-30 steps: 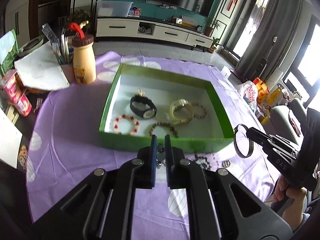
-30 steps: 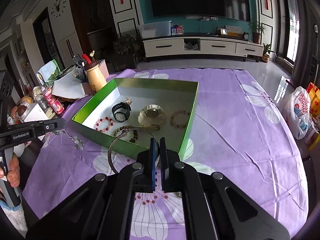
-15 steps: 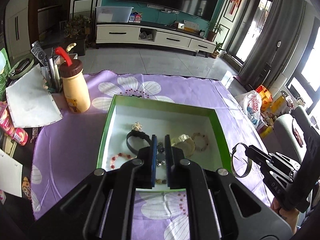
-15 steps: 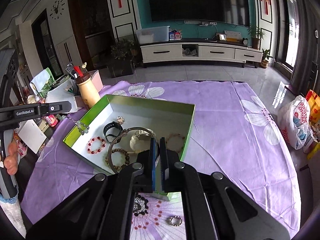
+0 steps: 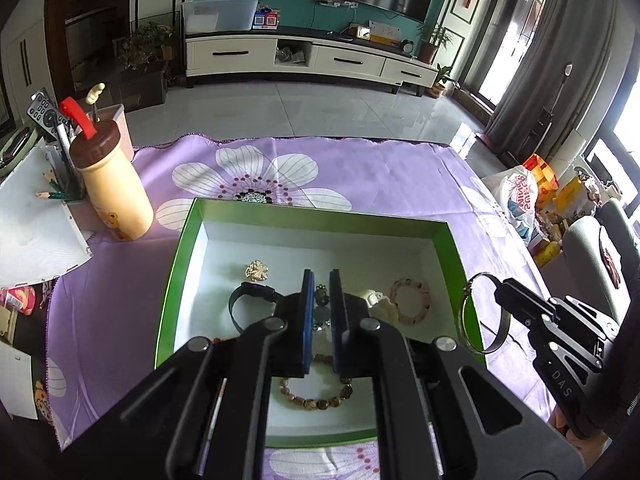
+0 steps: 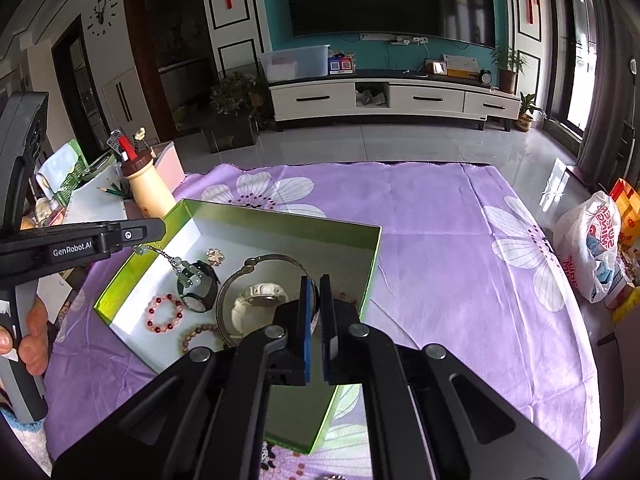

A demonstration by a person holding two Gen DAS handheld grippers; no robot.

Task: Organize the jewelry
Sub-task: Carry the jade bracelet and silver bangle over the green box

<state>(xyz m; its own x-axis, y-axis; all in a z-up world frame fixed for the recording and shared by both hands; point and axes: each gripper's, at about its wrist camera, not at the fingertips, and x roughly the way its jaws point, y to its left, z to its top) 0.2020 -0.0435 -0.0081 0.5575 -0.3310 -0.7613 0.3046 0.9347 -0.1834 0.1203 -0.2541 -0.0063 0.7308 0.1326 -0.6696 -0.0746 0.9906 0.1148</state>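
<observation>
A green box [image 5: 182, 248] with a white floor holds a black watch [image 5: 250, 294], a white watch [image 6: 260, 300], a gold brooch [image 5: 256, 270] and bead bracelets [image 5: 411, 306]. My left gripper [image 5: 320, 300] is shut on a chain necklace with pale green stones [image 6: 186, 274], which hangs over the box. My right gripper [image 6: 315, 300] is shut on a silver bangle [image 6: 248, 272], held above the box's right side. The bangle also shows in the left wrist view [image 5: 476, 320].
The box [image 6: 372, 264] sits on a purple flowered tablecloth [image 6: 460, 248]. A tan bottle with a brown cap [image 5: 110, 188], a pencil holder and papers stand at the table's left. A plastic bag [image 6: 592, 240] lies off the table's right edge.
Both grippers have moved forward over the box, carrying the necklace and the bangle. The necklace now hangs above the black watch.
</observation>
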